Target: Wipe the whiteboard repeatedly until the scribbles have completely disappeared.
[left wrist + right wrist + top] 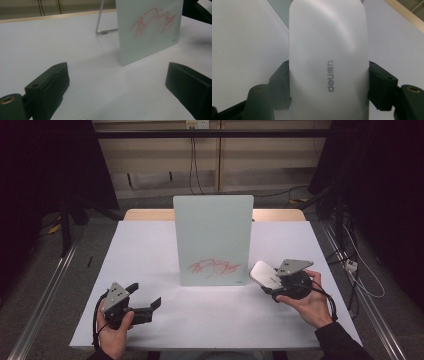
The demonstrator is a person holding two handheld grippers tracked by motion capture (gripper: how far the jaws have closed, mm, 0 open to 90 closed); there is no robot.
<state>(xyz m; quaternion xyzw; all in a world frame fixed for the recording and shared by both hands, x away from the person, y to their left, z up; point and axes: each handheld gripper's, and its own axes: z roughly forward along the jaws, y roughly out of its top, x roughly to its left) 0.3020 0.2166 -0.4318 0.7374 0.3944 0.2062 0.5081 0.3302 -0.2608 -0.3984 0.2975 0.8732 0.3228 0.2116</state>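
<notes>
Right gripper [264,281] fingers clamped on white eraser [262,273], left gripper [146,300] fingers wide apart

upright board [213,240] mid-table, bare table [210,315] before it

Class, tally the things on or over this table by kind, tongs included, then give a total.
Tongs: 2, left open, right shut on the eraser.
Whiteboard with red scribble: 1.
White Deli eraser: 1.
Total: 4.
</notes>
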